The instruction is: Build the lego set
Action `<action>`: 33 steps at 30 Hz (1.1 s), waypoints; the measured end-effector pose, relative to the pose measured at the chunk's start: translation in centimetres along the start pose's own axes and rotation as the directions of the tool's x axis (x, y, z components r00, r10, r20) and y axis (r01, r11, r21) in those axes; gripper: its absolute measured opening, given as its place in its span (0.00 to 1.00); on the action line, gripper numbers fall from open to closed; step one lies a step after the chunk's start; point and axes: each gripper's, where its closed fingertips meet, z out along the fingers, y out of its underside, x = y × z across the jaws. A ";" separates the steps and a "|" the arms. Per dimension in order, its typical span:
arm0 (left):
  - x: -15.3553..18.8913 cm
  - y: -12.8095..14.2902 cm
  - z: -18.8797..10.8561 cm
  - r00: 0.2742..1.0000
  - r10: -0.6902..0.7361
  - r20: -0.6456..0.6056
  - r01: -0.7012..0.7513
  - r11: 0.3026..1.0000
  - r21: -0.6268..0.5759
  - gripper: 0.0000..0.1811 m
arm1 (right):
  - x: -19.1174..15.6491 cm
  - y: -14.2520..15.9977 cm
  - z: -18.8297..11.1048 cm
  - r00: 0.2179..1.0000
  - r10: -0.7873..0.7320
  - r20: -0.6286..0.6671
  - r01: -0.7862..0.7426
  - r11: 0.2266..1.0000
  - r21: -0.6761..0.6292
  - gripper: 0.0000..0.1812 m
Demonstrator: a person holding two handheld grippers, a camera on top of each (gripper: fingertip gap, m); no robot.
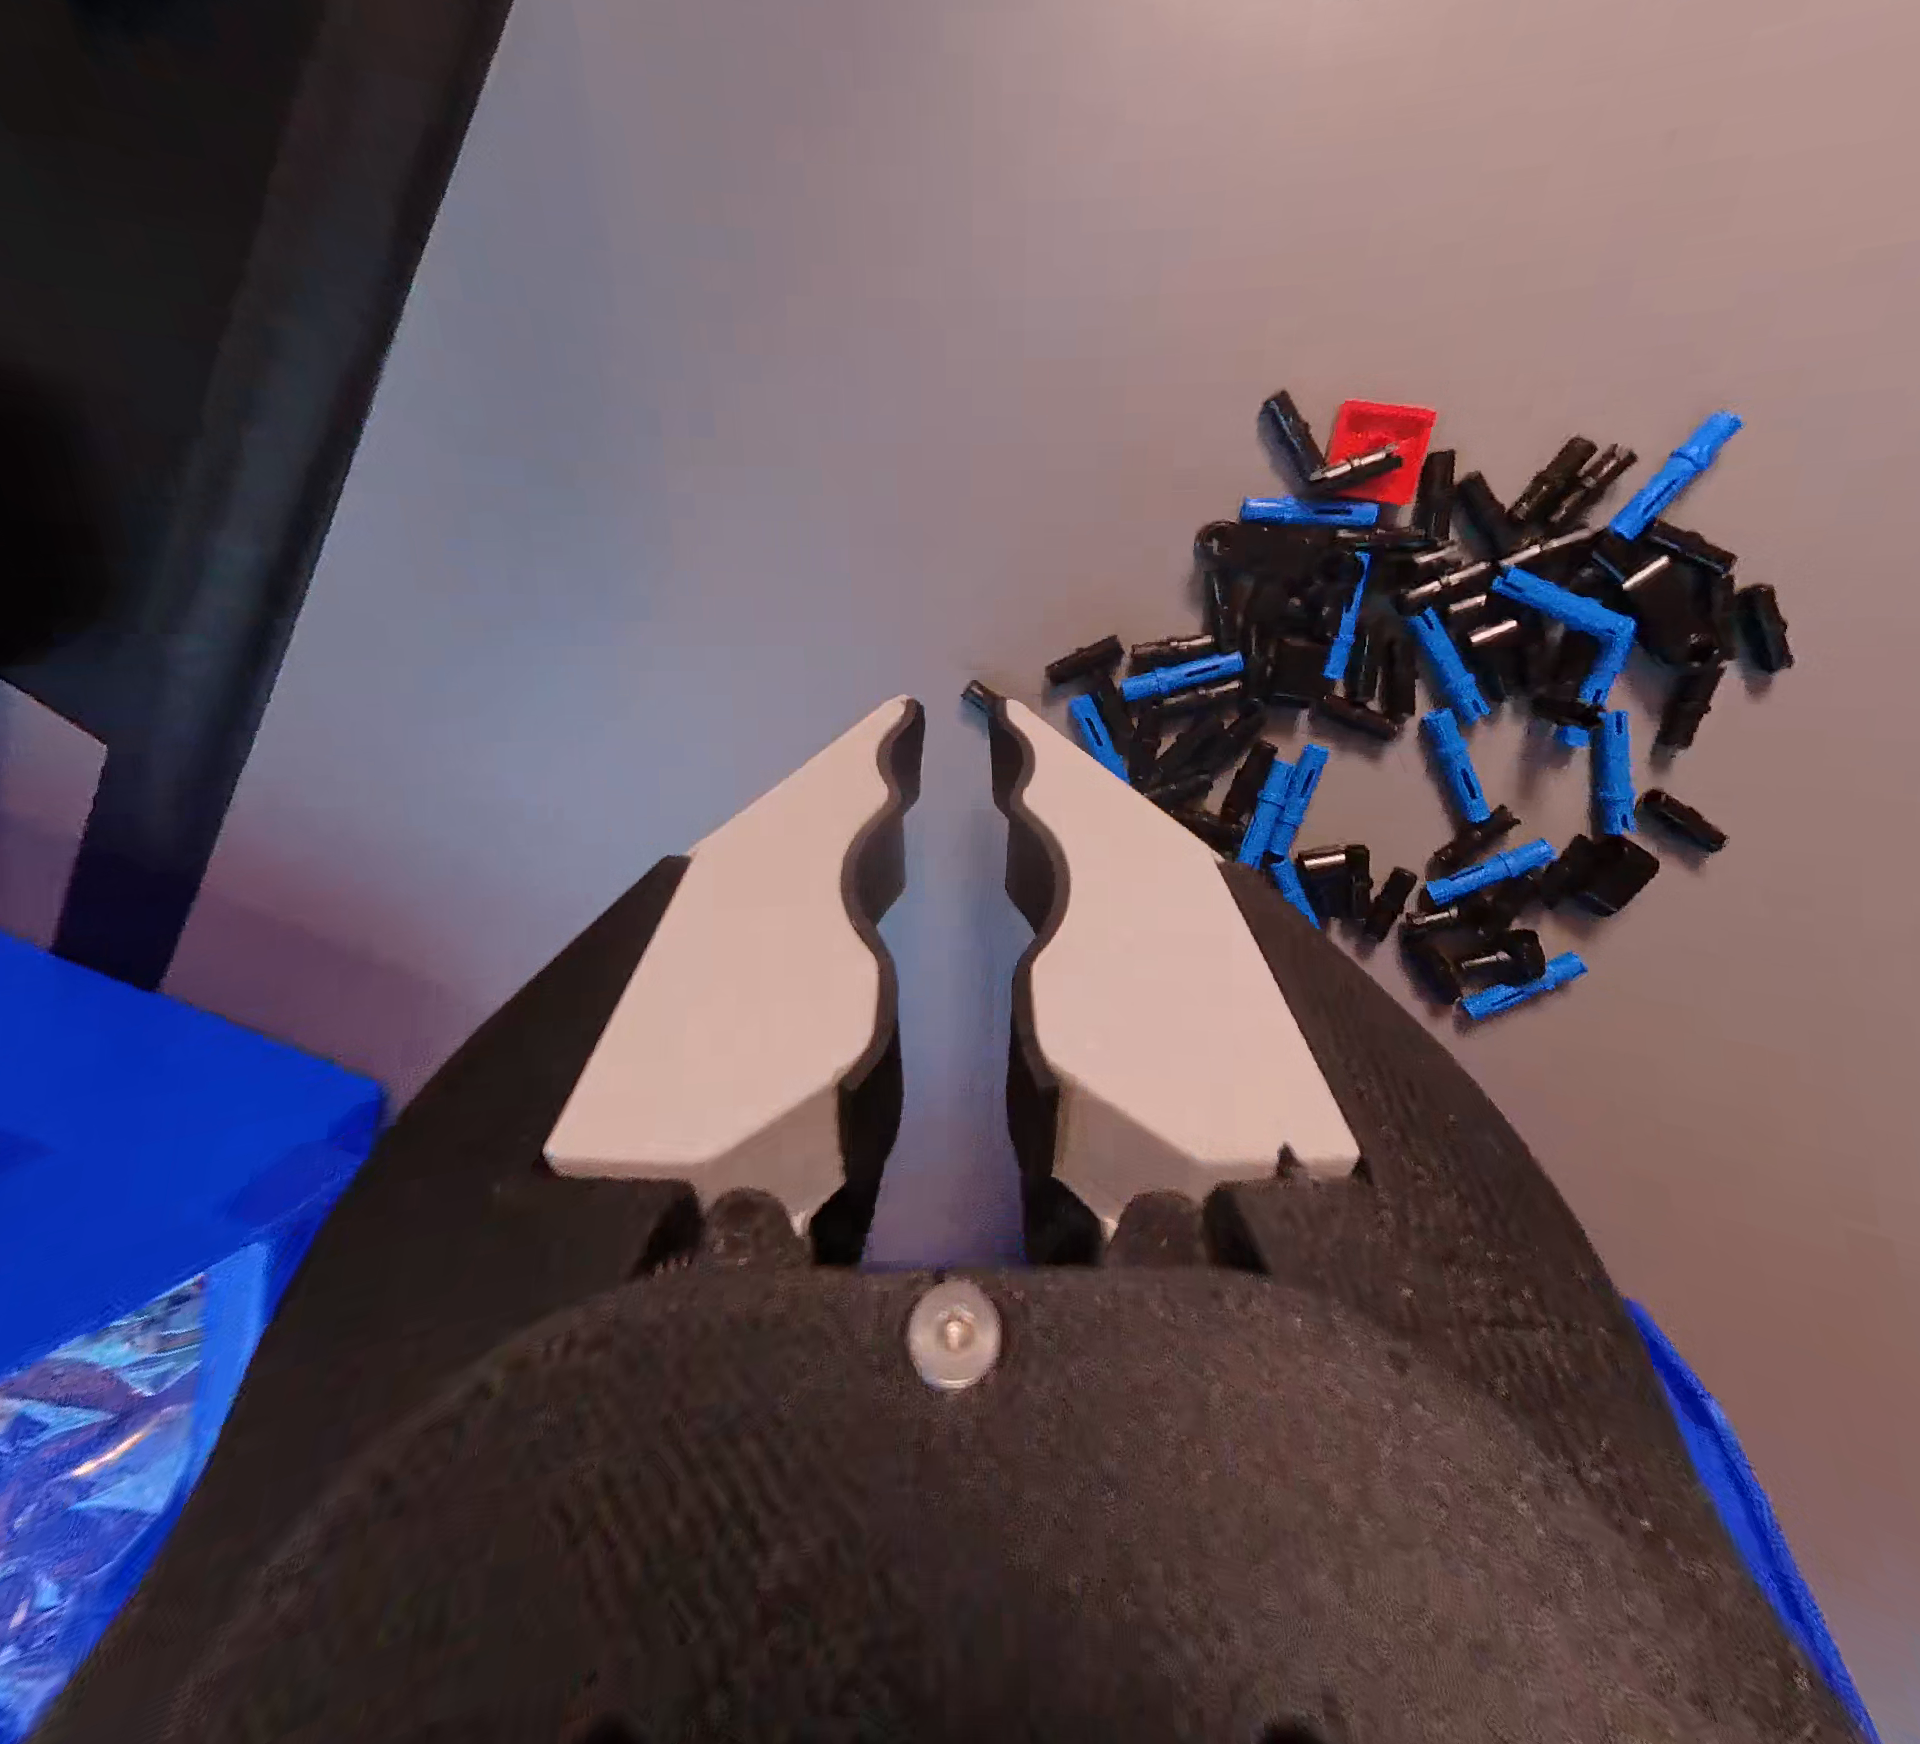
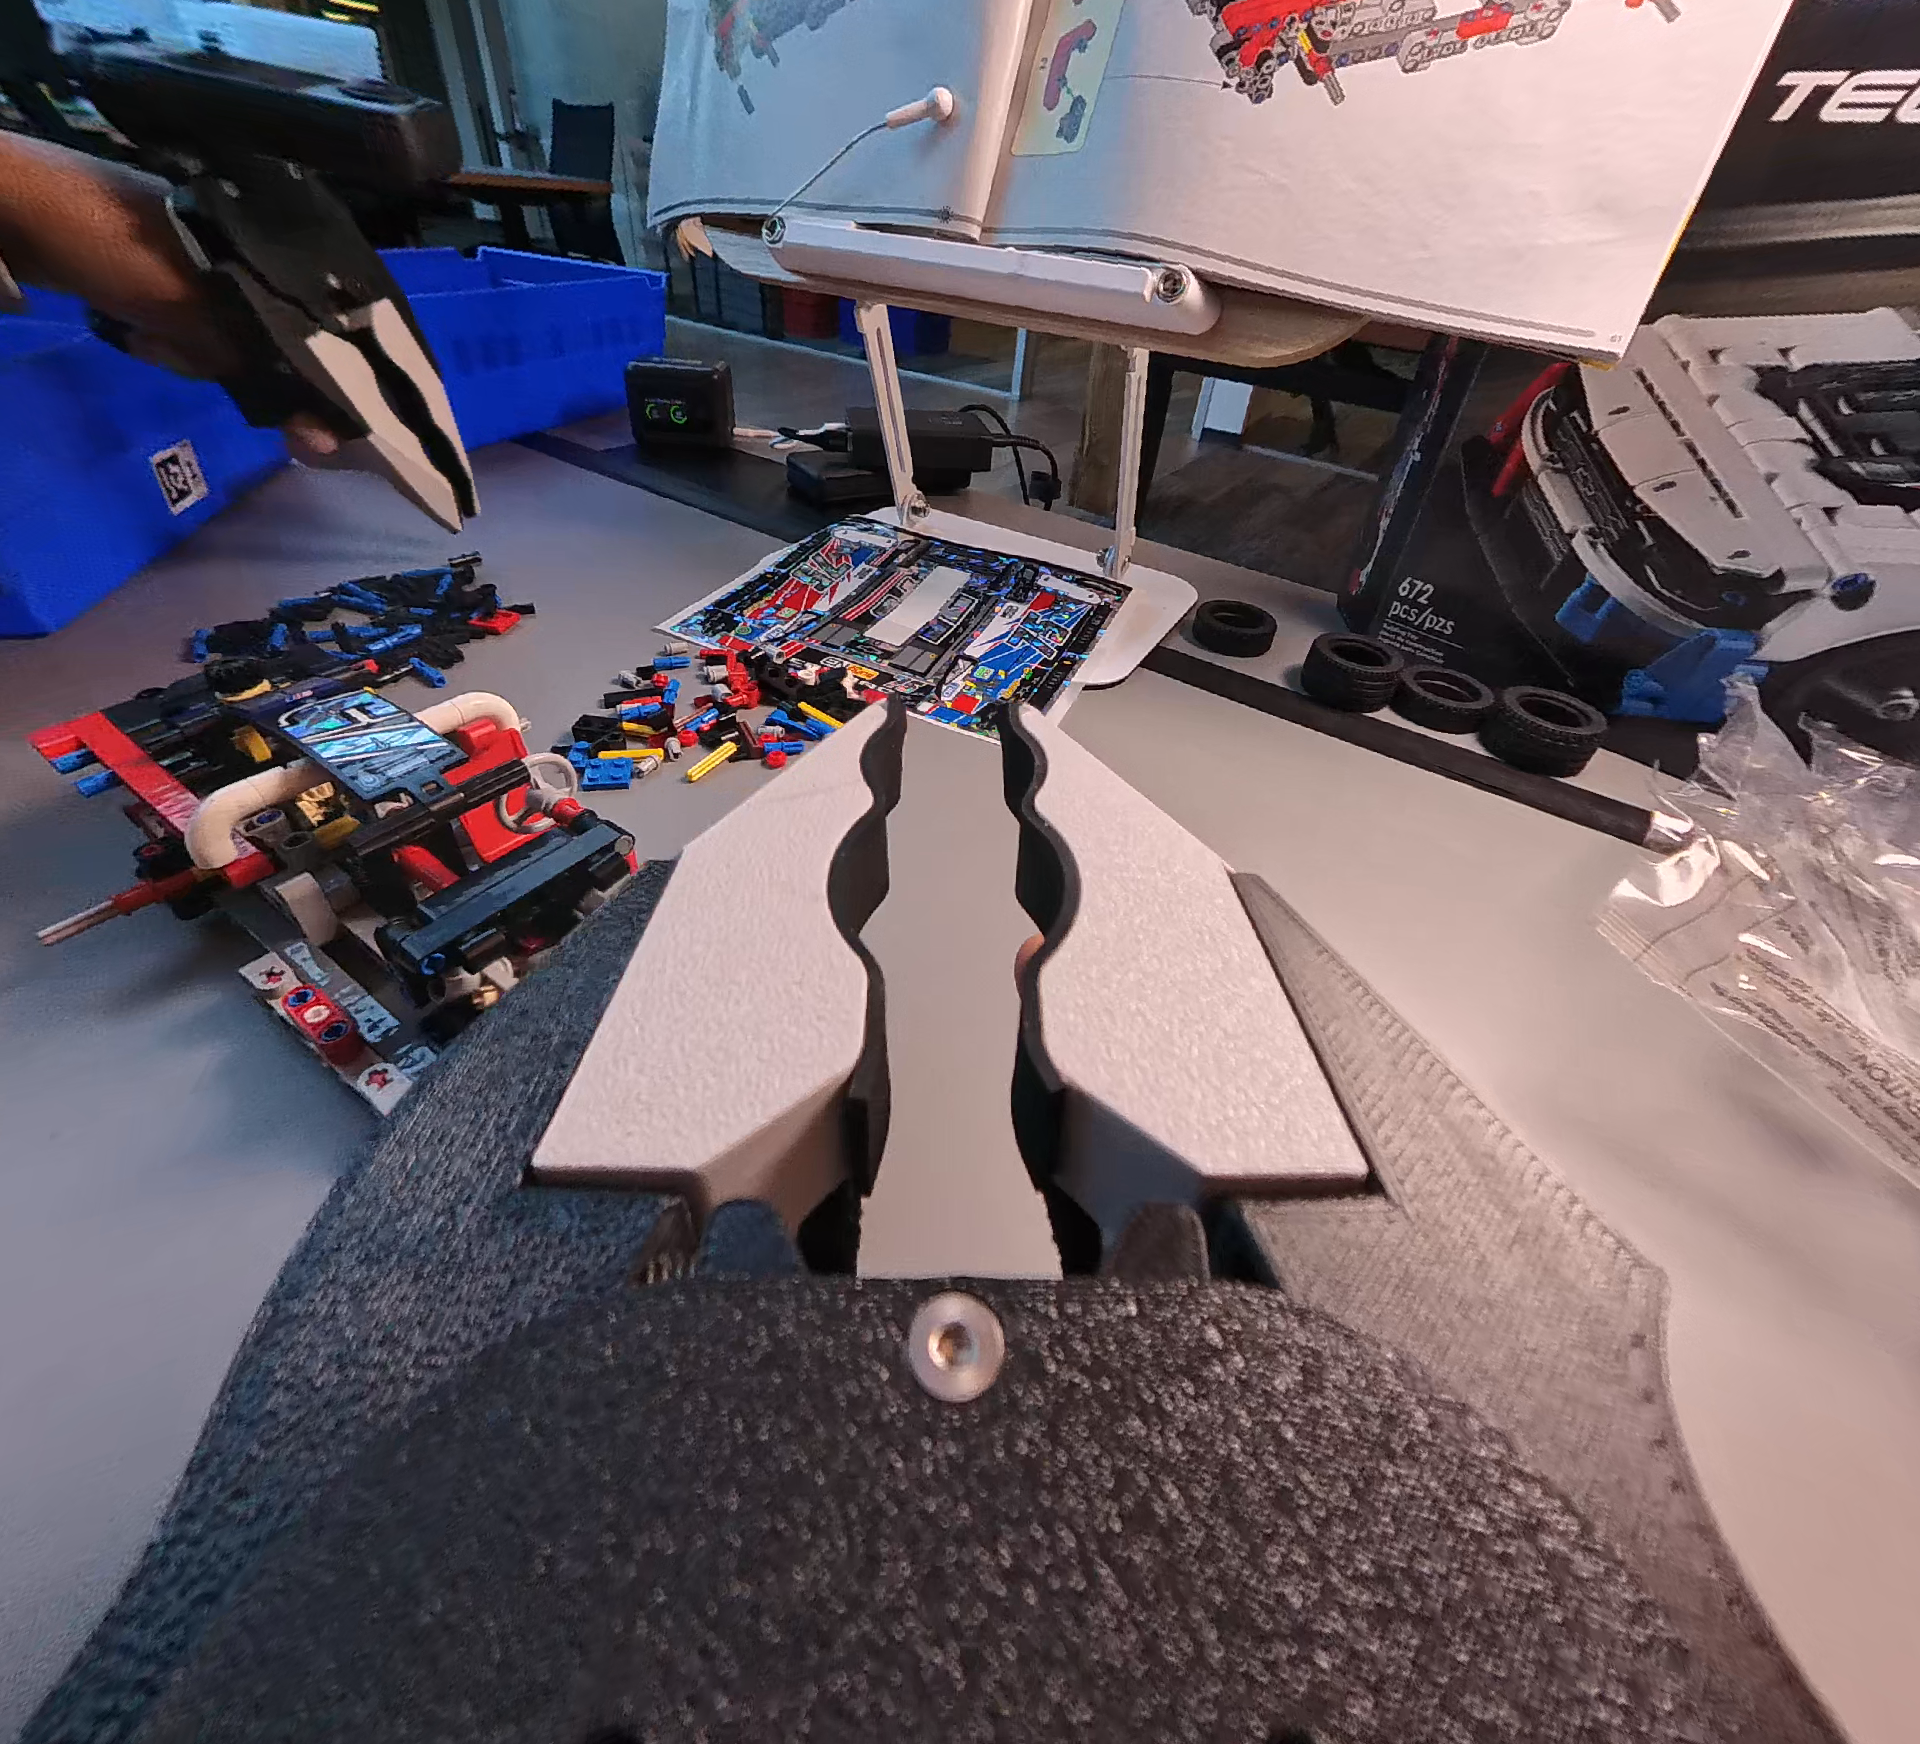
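My left gripper (image 1: 954, 707), jaws slightly apart and empty, hovers over the grey table (image 1: 831, 292) beside the pile of black and blue pins (image 1: 1434, 707) at right of frame. My right gripper (image 2: 951, 718), jaws also apart, points toward the sticker sheet (image 2: 914, 603). The part-built car (image 2: 332, 811) lies at left; the instruction booklet (image 2: 1299, 84) stands above. A dark pin (image 1: 977, 695) perhaps touches the left fingertip.

Half-built red-black lego car (image 2: 332, 821) (chassis only) flat on table.
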 end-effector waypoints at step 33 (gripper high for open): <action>3.5 -5.9 -5.4 0.942 -0.098 -0.321 0.221 0.900 0.375 0.01 | 0.5 0.7 0.3 0.999 0.048 -0.008 -0.048 0.999 -0.013 0.09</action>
